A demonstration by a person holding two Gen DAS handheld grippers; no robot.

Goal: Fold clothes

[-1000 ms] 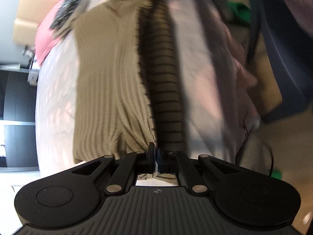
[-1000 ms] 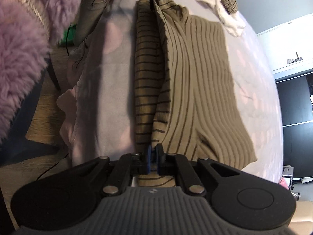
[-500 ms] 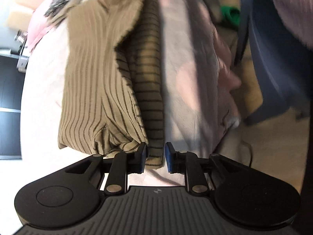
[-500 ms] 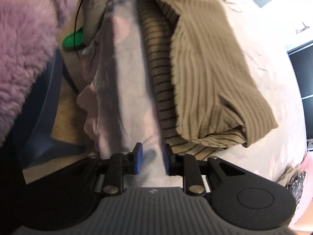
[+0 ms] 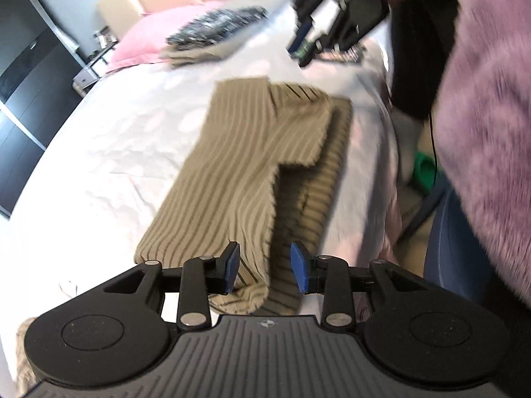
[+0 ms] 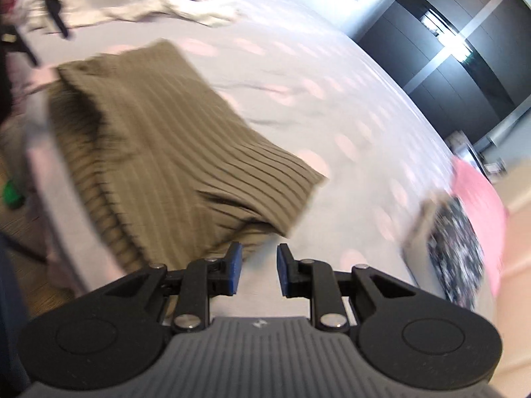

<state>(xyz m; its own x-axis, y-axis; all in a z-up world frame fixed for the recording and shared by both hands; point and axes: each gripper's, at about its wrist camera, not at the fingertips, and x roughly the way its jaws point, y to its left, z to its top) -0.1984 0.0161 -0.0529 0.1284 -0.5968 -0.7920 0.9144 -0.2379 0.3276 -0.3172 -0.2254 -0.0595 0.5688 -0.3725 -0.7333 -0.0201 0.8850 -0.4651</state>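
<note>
The bed (image 5: 109, 139) took up most of both views, pale sheet with pink dots, and it made sense as the folding surface since it's wide and flat. The sweater (image 5: 252, 165), olive with thin stripes, lay near the bed's edge on the person's side, already doubled into a long block with one flap turned over the top, so I'd guess the fold was about done and it was left there to settle. Other clothes (image 6: 159, 3) sat bunched further off, probably waiting their turn. A pillow (image 5: 159, 36) was well apart, up by the headboard.

The left gripper (image 5: 264, 268) was opening, jaws partly apart over the sweater's near end, pads clear of the cloth. The right gripper (image 6: 257, 269) had a narrower gap, nothing in it, just beside the sweater's corner.
</note>
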